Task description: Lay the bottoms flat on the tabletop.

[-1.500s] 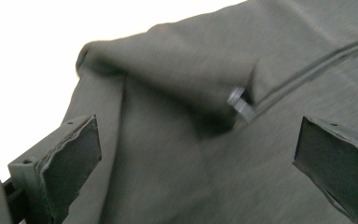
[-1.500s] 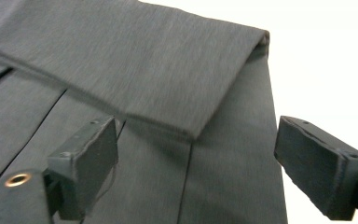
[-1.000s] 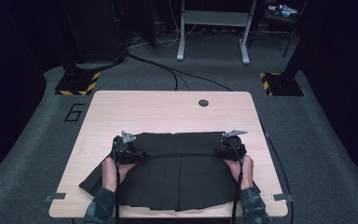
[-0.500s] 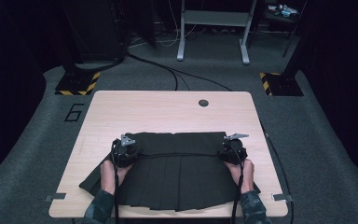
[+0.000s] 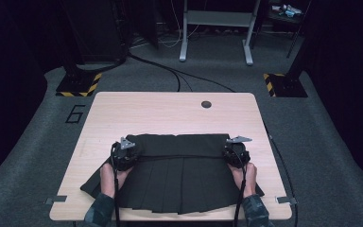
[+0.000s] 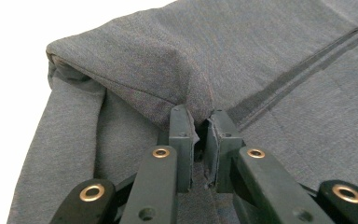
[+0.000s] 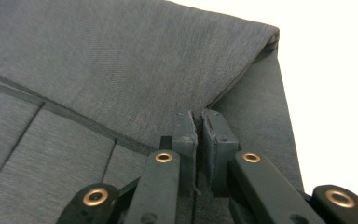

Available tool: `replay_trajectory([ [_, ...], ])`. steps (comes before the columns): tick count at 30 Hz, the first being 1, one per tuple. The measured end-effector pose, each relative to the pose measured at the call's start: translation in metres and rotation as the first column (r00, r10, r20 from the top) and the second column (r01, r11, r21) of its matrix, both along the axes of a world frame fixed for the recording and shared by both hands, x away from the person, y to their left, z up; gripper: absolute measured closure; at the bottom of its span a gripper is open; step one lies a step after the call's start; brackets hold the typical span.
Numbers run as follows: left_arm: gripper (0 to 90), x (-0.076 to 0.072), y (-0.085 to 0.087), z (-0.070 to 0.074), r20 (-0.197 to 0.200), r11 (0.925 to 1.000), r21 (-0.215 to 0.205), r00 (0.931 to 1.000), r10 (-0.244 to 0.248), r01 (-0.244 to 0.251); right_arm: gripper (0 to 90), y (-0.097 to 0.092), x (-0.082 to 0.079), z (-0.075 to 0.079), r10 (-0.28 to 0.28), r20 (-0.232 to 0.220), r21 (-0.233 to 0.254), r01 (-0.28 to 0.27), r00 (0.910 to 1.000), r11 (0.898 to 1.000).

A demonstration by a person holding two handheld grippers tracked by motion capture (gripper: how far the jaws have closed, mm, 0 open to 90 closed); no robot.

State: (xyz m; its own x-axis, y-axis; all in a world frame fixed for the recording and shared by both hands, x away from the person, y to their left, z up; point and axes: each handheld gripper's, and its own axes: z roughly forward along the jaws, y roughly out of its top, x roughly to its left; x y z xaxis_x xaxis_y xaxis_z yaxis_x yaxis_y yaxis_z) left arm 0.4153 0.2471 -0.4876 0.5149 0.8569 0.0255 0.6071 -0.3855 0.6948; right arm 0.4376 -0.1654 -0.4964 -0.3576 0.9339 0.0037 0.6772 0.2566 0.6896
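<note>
A black pleated skirt (image 5: 179, 182) lies flat on the wooden table (image 5: 170, 113), waistband toward the far side. My left gripper (image 5: 125, 153) rests on the skirt's left waistband end. Up close, the left gripper (image 6: 199, 116) pinches a raised fold of the grey-looking skirt fabric (image 6: 135, 70). My right gripper (image 5: 236, 152) sits on the right waistband end. In its own view the right gripper (image 7: 199, 116) nips the skirt fabric (image 7: 121, 65) beside a folded corner. Both pairs of jaws have just been closing with cloth between them.
A round cable hole (image 5: 206, 104) is in the table's far part. Beyond the table stand two black-and-yellow striped bases (image 5: 78, 85) (image 5: 283, 84), cables on the grey floor (image 5: 170, 75) and a metal frame (image 5: 215, 28). A painted 6 (image 5: 75, 113) marks the floor at left.
Both grippers have settled slightly lower and nearer to the person on the skirt's waistband ends. The skirt lies where it did.
</note>
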Motion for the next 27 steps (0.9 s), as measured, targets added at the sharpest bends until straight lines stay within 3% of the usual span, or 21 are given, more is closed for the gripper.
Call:
replay_trajectory([
  [4, 82.1, 0.000, 0.005, 0.004, 0.008, 0.9999, -0.014, 0.9999, -0.009, 0.009, 84.5, -0.003, -0.003, 0.007, 0.007, 0.024, 0.023, -0.007, 0.9997, 1.000],
  [9, 82.3, 0.003, 0.006, 0.011, 0.019, 0.9998, -0.015, 0.9998, -0.011, 0.012, 84.7, -0.003, -0.005, 0.017, 0.019, 0.059, 0.014, -0.020, 0.9981, 1.000],
  [18, 82.4, 0.016, 0.008, 0.025, 0.033, 0.9998, -0.015, 0.9993, -0.015, 0.016, 85.2, -0.001, 0.007, 0.039, 0.029, 0.082, 0.006, -0.030, 0.9962, 1.000],
  [27, 82.5, 0.054, 0.007, 0.046, 0.038, 0.9999, -0.007, 0.9993, -0.007, 0.007, 85.6, 0.004, 0.039, 0.059, 0.036, 0.076, -0.017, -0.035, 0.9964, 0.999],
])
